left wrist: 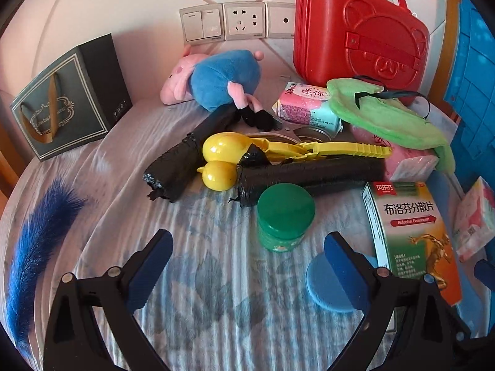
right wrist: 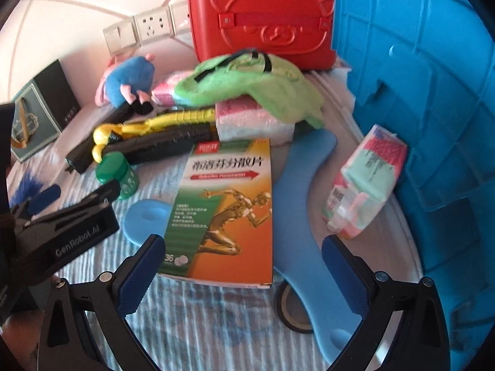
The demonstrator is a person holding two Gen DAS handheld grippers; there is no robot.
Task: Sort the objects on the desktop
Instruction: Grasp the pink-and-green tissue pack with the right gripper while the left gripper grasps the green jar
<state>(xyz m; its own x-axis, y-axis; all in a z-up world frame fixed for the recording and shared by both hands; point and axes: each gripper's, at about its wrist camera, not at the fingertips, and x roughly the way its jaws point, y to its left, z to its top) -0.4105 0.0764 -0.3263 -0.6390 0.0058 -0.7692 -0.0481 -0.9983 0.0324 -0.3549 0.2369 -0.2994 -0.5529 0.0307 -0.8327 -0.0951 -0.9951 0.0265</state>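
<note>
My left gripper (left wrist: 247, 256) hangs open over the striped cloth, a short way in front of a green-lidded jar (left wrist: 283, 216). Past the jar lie two black rolls (left wrist: 309, 174) and a yellow clamp toy (left wrist: 263, 151). A green and orange medicine box (left wrist: 408, 238) lies just right of its right finger. My right gripper (right wrist: 244, 262) is open too, its fingers straddling the near end of that medicine box (right wrist: 225, 207) above it. A long blue foam piece (right wrist: 306, 216) lies right of the box, with a tissue pack (right wrist: 368, 182) beyond it. The left gripper's body (right wrist: 62, 232) shows at left.
A red case (left wrist: 359, 34) stands at the back by the wall sockets (left wrist: 244, 21). A blue crate (right wrist: 427, 123) fills the right side. Also here: a plush pig (left wrist: 216, 77), a green cloth (right wrist: 247, 92), a dark gift bag (left wrist: 71, 99), a blue furry tail (left wrist: 34, 247), a tape roll (right wrist: 290, 309).
</note>
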